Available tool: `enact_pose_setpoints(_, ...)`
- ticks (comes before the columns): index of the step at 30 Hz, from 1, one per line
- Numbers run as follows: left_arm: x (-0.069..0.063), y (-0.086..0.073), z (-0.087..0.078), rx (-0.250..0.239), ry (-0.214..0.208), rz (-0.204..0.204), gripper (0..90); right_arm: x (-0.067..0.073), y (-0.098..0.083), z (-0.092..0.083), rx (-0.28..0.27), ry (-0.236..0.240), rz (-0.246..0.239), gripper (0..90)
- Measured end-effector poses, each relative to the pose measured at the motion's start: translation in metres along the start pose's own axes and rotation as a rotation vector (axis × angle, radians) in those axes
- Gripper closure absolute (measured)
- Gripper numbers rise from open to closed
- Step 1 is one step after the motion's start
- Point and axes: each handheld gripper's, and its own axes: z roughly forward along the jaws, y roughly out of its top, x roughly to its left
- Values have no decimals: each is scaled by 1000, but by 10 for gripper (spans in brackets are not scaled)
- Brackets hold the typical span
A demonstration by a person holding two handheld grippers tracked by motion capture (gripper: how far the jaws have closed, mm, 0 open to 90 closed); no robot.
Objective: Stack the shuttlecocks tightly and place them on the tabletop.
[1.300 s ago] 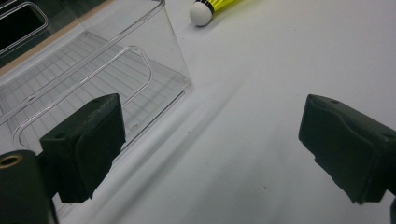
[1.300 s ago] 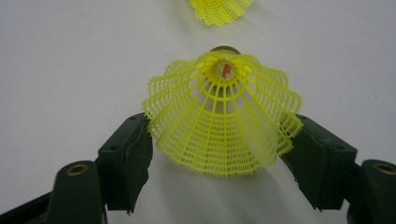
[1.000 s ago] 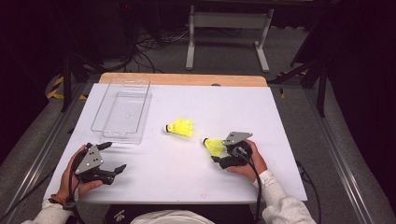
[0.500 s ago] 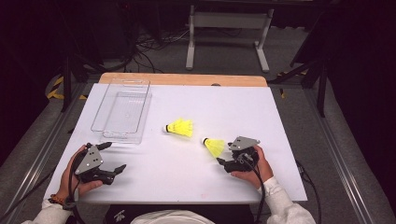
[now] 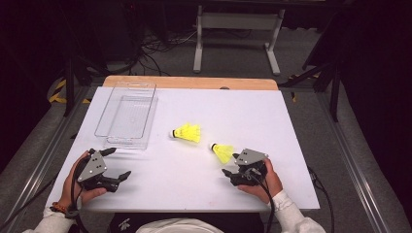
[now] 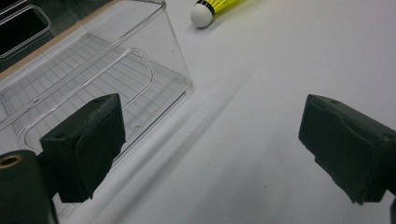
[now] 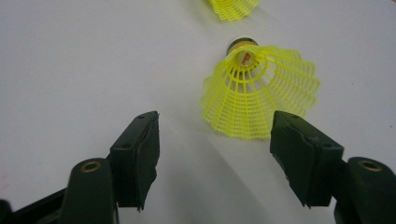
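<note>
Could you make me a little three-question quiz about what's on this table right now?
1. How many yellow shuttlecocks lie on the table?
2. True or false: the clear plastic bin has a shuttlecock in it.
3. Which is nearer the right gripper: (a) the near shuttlecock, (b) the far shuttlecock?

Key: 1. Two. 2. False; the bin is empty. 3. (a); it lies just ahead of the open fingers, not between them.

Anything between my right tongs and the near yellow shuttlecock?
Nothing visible. The near shuttlecock lies on the white table just ahead of the open right tongs, skirt toward them, not yet between the jaws. The second shuttlecock lies farther off.
</note>
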Motion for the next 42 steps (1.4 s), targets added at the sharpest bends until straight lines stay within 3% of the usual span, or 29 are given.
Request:
enact_pose_setpoints(16, -1, 0, 0, -1, -4, 0, 82, 11, 13, 22, -6, -28, 23, 519)
enact_pose_setpoints(23, -1, 0, 1, 2, -6, 2, 82, 8, 16, 25, -29, -58, 50, 690)
enact_pose_setpoints(30, 0, 0, 2, 4, -9, 2, 82, 6, 16, 24, -48, -71, 33, 881)
enact_pose_setpoints(42, 0, 0, 1, 4, -6, 3, 82, 2, 16, 18, -76, -92, 21, 900)
